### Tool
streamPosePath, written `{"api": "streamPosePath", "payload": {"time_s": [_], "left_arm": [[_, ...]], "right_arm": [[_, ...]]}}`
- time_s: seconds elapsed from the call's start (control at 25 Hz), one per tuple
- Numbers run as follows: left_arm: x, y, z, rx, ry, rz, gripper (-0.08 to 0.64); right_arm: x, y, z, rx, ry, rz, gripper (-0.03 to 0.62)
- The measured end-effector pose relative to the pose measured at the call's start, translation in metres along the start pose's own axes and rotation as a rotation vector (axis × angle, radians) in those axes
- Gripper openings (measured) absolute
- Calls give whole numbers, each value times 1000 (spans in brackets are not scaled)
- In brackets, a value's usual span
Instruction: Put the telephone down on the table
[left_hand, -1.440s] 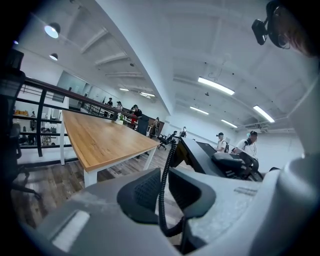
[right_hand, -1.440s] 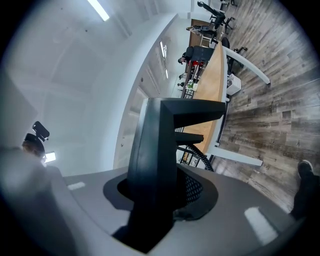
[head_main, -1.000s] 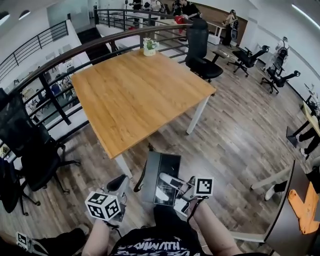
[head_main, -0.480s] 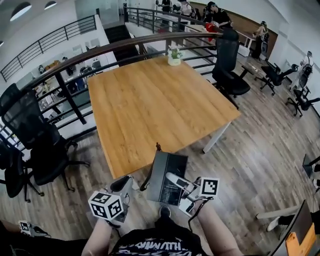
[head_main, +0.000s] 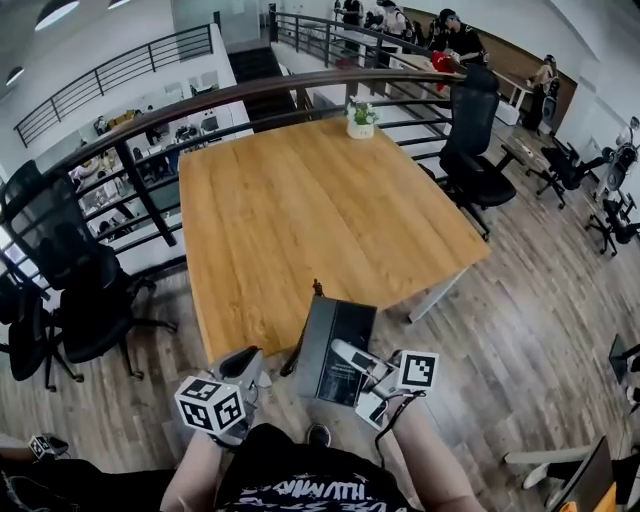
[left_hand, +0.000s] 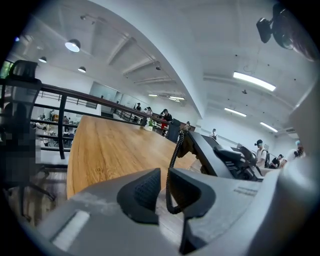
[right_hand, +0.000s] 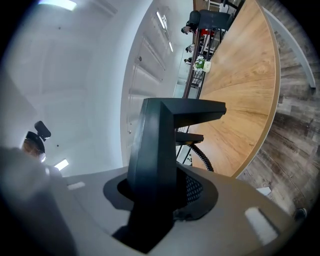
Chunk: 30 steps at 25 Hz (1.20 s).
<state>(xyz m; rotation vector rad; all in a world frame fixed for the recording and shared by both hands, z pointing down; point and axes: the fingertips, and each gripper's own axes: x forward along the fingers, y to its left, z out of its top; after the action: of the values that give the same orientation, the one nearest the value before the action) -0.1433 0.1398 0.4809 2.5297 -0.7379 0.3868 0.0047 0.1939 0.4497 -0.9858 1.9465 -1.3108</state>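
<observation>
We saw the wooden table (head_main: 300, 220) ahead of us. The black telephone (head_main: 335, 350) was not on it: we held it in the air over the floor, just beside the table's near edge. Our right gripper (head_main: 347, 358) was clamped on the edge of the telephone's body. Our left gripper (head_main: 248, 364) gripped nothing, its jaws a narrow slit apart. A small white pot (head_main: 360, 130) stood at the table's far edge, with a green plant (head_main: 360, 110) in it. The telephone's coiled cord (left_hand: 172, 165) showed through the left jaws' gap, beyond them.

Phone (head_main: 335, 322) nr edge hidden by right gripper (head_main: 347, 356).
</observation>
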Motion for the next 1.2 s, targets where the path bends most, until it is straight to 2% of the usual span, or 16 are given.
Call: {"api": "streamPosePath", "payload": {"time_s": [0.24,0.56,0.96,1.2], "left_arm": [[15,6,17,-28,-17,11,54],[57,40,32,-21,-18,-6,54],[132,115,99,-48,-35,0,54],[167,157,144,-45,-71,28,54]], "right_arm": [[7,-1,20,16,15,18,156],[43,-34,41,11,37,-14,158],[114,-73,125,26,43,-52,156],[159,-88,182,14,50,-36,158]]}}
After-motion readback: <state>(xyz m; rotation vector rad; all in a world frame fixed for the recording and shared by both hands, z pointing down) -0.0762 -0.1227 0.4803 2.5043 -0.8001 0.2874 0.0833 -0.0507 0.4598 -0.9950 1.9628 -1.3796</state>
